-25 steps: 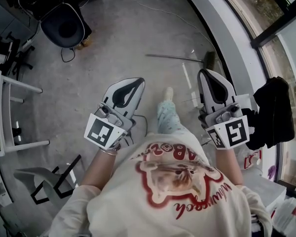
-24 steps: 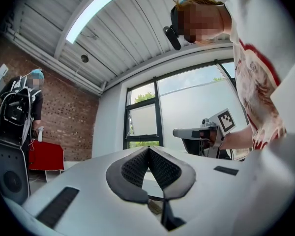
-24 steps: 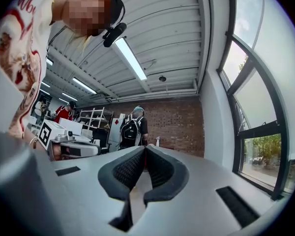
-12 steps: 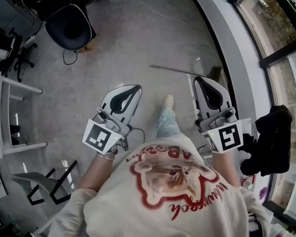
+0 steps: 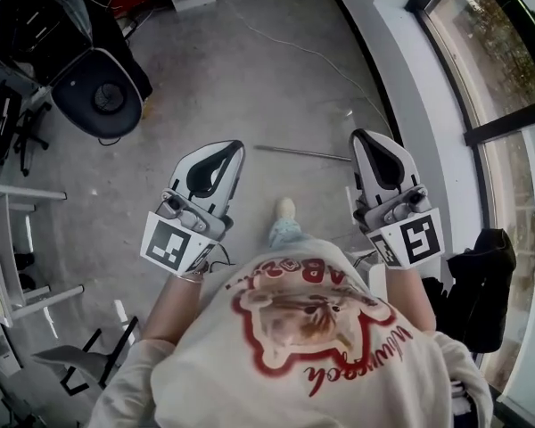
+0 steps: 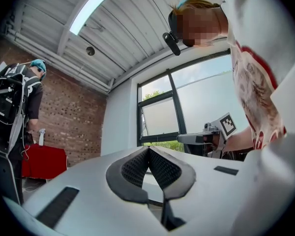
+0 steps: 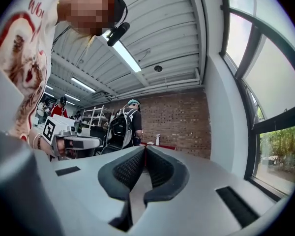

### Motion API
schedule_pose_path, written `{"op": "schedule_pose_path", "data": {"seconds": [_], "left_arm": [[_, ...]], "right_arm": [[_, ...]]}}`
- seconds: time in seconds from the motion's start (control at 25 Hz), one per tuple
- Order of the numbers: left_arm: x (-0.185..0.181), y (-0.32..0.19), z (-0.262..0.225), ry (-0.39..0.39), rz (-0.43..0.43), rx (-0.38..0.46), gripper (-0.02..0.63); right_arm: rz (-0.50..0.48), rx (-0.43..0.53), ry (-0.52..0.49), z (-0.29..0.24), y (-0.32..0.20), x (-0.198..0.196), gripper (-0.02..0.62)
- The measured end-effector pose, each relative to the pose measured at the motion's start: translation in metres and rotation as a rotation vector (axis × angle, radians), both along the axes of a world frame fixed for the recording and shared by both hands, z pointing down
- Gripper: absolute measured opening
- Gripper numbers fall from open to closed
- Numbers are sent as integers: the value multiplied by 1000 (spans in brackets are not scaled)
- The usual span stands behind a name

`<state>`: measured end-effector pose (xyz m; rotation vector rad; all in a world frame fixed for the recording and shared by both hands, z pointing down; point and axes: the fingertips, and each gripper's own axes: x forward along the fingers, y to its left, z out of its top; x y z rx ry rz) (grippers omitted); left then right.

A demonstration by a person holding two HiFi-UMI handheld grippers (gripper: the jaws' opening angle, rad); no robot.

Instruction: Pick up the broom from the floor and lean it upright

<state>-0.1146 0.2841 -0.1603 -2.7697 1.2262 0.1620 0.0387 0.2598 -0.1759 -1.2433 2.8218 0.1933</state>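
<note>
Eyes on the slim silver-handled broom (image 5: 303, 153), flat on the grey concrete floor (image 5: 205, 69) just beyond the pale shoe (image 5: 285, 208). Lies crosswise, long axis left to right in the head view, one end of the handle out in the open between the two tools, the other end vanishing behind the white right gripper (image 5: 364, 141). Puts the right gripper nearer by a clear margin, overlapping the handle in the picture though held well above it; leaves the white left gripper (image 5: 233, 150) just off the free tip of the handle. Calls, most likely, for a drop and a downward tilt first, with both tools pointing roughly level out over the floor and not at it. Shows the fingers (image 6: 162, 170) pressed together on both sides: dark ribbed faces meeting at the tip in the left gripper view, same again in the right gripper view, nothing pinched in either pair. Needs an opening before any grab. Can't make out the brush head at all, covered by the right gripper or cut off by it, so no telling which end carries the bristles. No sign of the broom in either gripper view, only ceiling, window glass and brick wall. Looks like the white wall (image 5: 410, 78) by the window on the right for the lean, as a guess
</note>
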Motion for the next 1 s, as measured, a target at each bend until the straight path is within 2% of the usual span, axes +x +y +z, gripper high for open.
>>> {"op": "schedule_pose_path", "data": {"seconds": [0.2,0.44,0.56,0.64,0.72,0.84,1.0], "left_arm": [[18,-71,6,-4,24,-19,17],[31,-142,14,7,-4,-41,17],[32,-167,18,2,-27,-49,17],[32,-180,19,-5,-47,-45,17],[33,-192,12,22,-76,-46,17],[24,-200,7,52,-105,-57,17],[2,-211,22,36,-112,-79,17]], "right_arm": [[-11,-70,-66,1,-82,13,25],[-39,-95,-74,6,-159,23,25],[-61,-128,-65,19,-184,27,25],[-74,-159,-94,26,-201,29,25],[-88,-186,-133,32,-216,29,25],[-95,-211,-155,39,-229,17,25],[-108,-213,-146,48,-235,-11,25]]}}
